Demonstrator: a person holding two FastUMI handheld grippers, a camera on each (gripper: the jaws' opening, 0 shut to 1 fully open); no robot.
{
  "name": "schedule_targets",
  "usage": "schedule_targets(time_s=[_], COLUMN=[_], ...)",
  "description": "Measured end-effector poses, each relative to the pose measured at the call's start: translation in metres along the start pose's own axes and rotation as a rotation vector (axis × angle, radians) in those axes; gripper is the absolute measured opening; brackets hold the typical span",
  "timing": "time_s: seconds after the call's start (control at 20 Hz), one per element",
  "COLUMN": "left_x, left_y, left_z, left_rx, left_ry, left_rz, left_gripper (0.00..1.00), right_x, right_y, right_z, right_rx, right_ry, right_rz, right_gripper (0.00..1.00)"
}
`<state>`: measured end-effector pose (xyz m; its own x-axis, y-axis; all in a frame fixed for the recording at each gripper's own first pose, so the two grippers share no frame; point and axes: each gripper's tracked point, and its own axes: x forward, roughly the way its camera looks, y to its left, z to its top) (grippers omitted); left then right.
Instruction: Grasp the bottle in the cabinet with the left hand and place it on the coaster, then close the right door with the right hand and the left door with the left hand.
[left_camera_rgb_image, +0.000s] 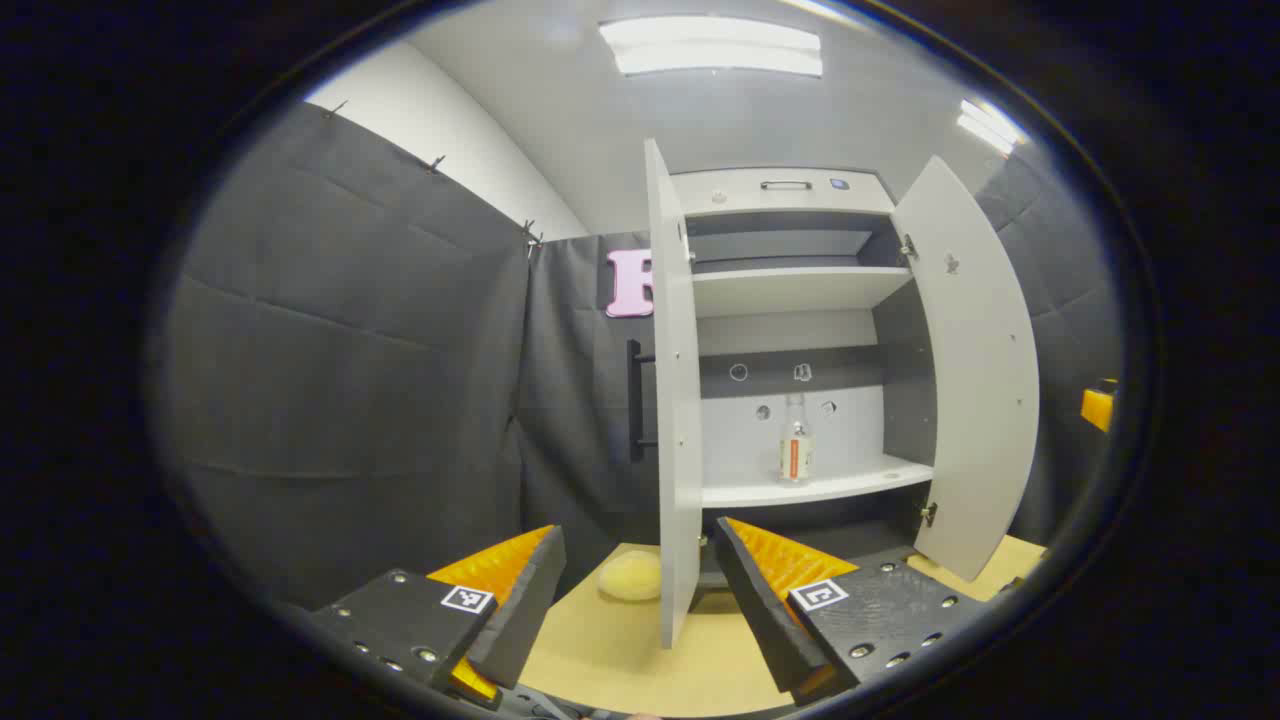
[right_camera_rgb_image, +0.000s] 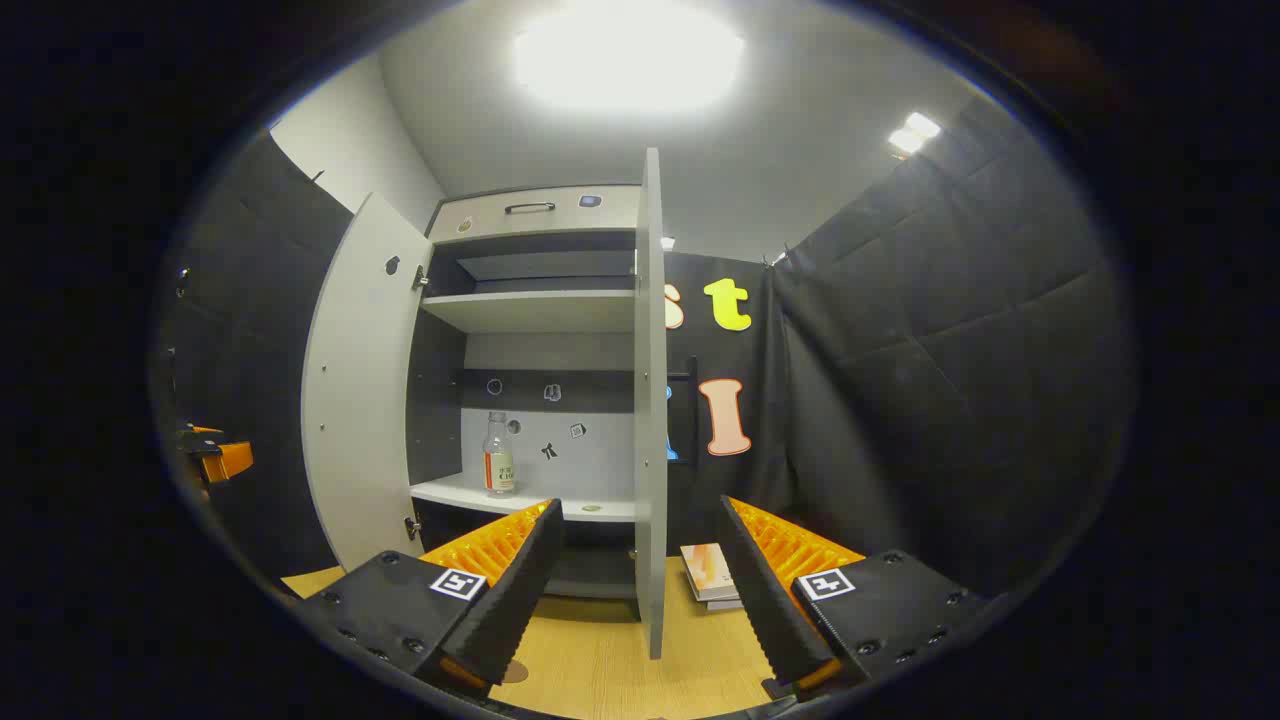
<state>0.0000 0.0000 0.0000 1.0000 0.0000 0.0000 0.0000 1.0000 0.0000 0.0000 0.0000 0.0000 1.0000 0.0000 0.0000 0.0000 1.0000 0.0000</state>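
Bottle (left_camera_rgb_image: 795, 452) upright on cabinet shelf (left_camera_rgb_image: 815, 487), doors open; both tools released above wooden table (left_camera_rgb_image: 640, 650)

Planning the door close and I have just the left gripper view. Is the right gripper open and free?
Observer: Yes. In the right gripper view, the right gripper is open, with nothing between its fingers.
Operator: Anything on the far side of the right door?
Observer: A stack of booklets lies on the table, just past the outer face of the right door.
Operator: See a coaster anywhere?
Observer: A small dark disc lies on the table, partly hidden by one of that gripper's fingers. I can't tell if it's the coaster.
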Motion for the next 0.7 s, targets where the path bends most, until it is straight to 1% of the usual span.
schedule_targets(time_s=[0.05, 0.15, 0.2, 0.25, 0.3, 0.4, 0.7], left_x=[0.001, 0.002, 0.002, 0.002, 0.002, 0.003, 0.004], left_y=[0.001, -0.002, -0.003, -0.005, -0.006, -0.009, -0.021], left_z=[0.001, 0.003, 0.004, 0.004, 0.004, 0.007, 0.004], left_rx=[0.008, 0.018, 0.022, 0.024, 0.025, 0.026, 0.031], left_ry=[-0.002, -0.006, -0.005, -0.006, -0.007, -0.017, -0.011], left_rz=[0.003, 0.0, 0.0, -0.003, -0.006, -0.005, -0.008], left_gripper=[0.92, 0.93, 0.93, 0.91, 0.93, 0.91, 0.93], right_x=[0.001, 0.004, 0.005, 0.006, 0.006, 0.009, 0.014], right_y=[-0.003, -0.009, -0.012, -0.013, -0.016, -0.019, -0.026], right_z=[0.001, 0.004, 0.003, 0.003, 0.001, 0.0, -0.006], right_rx=[0.006, 0.012, 0.013, 0.013, 0.013, 0.017, 0.005], right_ry=[-0.001, -0.015, -0.015, -0.013, -0.011, -0.008, 0.004], right_rz=[-0.003, -0.014, -0.018, -0.019, -0.021, -0.025, -0.012], right_gripper=[0.97, 0.97, 0.95, 0.97, 0.96, 0.97, 0.97])
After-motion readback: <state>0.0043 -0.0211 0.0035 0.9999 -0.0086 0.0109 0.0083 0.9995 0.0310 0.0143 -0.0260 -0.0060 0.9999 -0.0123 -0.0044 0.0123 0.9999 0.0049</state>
